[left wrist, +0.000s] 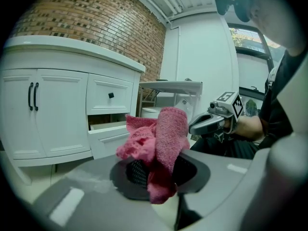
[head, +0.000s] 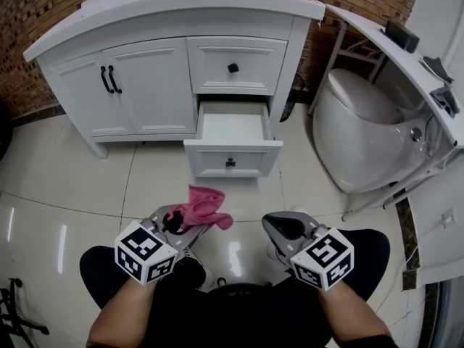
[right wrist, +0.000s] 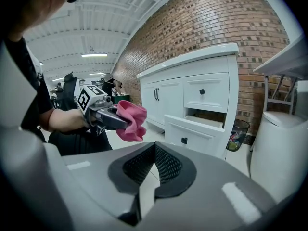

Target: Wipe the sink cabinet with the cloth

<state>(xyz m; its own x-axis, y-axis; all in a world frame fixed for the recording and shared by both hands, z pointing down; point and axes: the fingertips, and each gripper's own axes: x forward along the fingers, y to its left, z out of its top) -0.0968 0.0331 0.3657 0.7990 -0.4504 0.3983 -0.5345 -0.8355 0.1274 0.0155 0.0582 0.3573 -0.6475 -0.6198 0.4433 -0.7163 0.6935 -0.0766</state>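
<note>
sink cabinet (head: 156,85): white, lower right drawer (head: 232,133) pulled open; nothing touches it, so wiping is judged not started and all of it is left

left hand-held gripper (head: 174,227): held low, close to the person's body, above the floor (head: 72,187), pointing toward the cabinet; jaws clamped on the cloth

cloth (head: 208,207): pink, bunched, sticking out of those jaws, well apart from the cabinet

right hand-held gripper (head: 284,227): level beside the left one, jaws together, nothing between them
</note>
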